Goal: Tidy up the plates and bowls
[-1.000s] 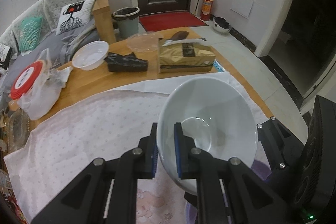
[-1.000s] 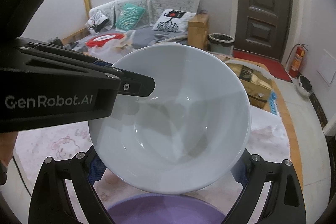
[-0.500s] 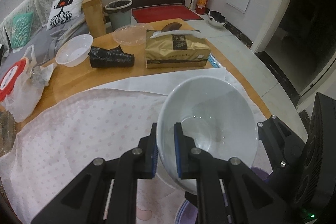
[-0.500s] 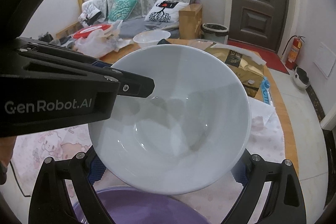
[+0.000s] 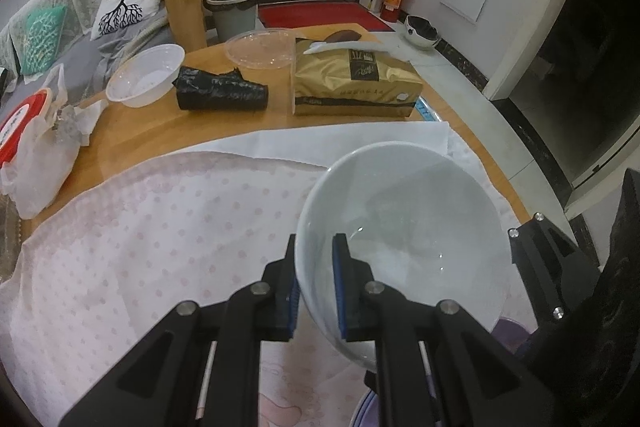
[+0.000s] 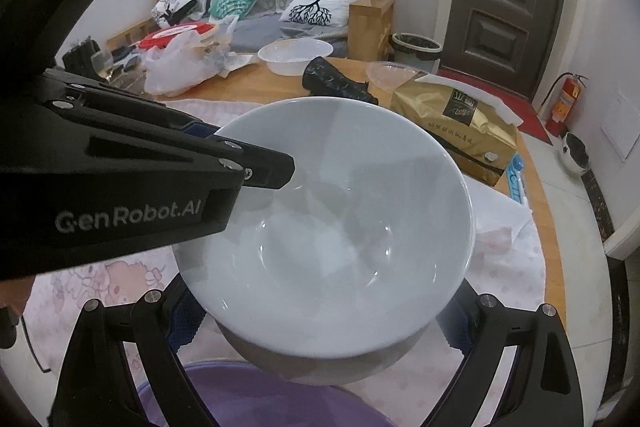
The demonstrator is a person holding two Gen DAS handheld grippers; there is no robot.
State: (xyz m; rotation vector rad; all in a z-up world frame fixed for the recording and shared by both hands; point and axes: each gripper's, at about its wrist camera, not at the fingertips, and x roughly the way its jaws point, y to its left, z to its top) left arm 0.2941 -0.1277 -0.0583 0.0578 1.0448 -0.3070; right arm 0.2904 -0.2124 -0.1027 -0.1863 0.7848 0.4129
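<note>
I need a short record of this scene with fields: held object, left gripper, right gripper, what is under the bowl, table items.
held object: white bowl, tilted
left gripper: shut on the bowl's rim
right gripper: open, fingers on both sides of the bowl, contact unclear
under the bowl: purple bowl
table items: tissue pack, plastic bowl, black bag

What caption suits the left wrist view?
Left gripper pinches the white bowl by its rim above the pink cloth.
</note>
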